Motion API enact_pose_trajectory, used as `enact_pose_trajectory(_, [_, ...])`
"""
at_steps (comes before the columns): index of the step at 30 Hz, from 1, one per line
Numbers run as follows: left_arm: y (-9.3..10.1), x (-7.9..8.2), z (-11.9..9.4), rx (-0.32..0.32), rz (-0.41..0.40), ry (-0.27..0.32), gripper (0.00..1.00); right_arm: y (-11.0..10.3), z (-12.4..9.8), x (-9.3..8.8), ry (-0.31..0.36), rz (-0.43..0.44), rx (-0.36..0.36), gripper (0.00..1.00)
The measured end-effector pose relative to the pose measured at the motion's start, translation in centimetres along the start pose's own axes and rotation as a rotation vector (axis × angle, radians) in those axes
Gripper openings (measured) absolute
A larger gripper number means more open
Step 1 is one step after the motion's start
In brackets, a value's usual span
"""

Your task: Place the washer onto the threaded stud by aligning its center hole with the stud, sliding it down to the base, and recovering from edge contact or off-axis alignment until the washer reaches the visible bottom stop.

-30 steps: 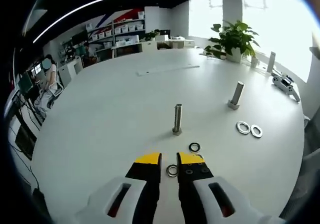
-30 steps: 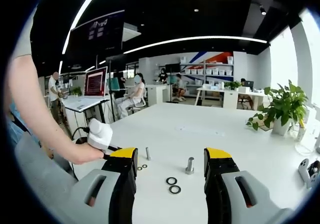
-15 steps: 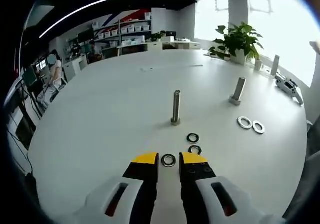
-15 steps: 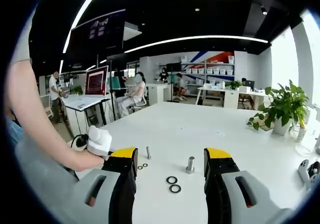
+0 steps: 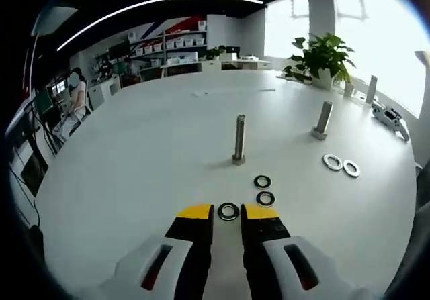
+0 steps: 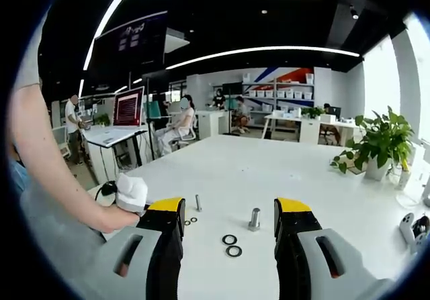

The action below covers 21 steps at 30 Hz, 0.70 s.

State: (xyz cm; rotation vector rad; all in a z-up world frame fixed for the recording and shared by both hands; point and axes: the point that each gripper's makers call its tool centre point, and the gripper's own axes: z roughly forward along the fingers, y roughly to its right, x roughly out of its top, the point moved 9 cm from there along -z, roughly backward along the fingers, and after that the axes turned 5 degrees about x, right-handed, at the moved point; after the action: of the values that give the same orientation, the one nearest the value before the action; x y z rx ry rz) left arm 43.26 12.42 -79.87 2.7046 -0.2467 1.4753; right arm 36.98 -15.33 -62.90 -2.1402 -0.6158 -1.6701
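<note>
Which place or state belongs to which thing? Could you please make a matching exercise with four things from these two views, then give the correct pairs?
Things:
1. left gripper
2. right gripper
3. tall stud
4. potted plant

Places or states:
A. stands upright on the white table, beyond three dark washers
B. jaws wide apart
C. at the far table edge, by the bright window
D. jaws nearly together, a dark washer lying just ahead of the tips

Pairs: 1-D, 2-B, 3-A, 4-C
</note>
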Motion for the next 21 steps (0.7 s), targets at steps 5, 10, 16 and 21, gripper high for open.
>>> enact_pose_trajectory(5, [-0.1, -0.5, 0.0, 0.01, -0.028, 0.053, 0.15, 0.1, 0.0, -0.1, -0.003, 0.006, -0.004, 0.55])
enact_pose_trajectory(10, [-0.1, -1.0, 0.1, 0.021, -0.045, 0.106, 0.15, 0.3, -0.1, -0.1, -0.004, 0.012, -0.006, 0.55])
enact_pose_trajectory(16, [-0.3, -1.4, 0.1, 0.024, -0.051, 0.128, 0.1, 0.3, 0.0, -0.2, -0.004, 0.019, -0.009, 0.55])
enact_pose_trajectory(21, [-0.3, -1.4, 0.0, 0.018, -0.046, 0.136, 0.09, 0.3, 0.0, -0.2, -0.003, 0.02, -0.007, 0.55])
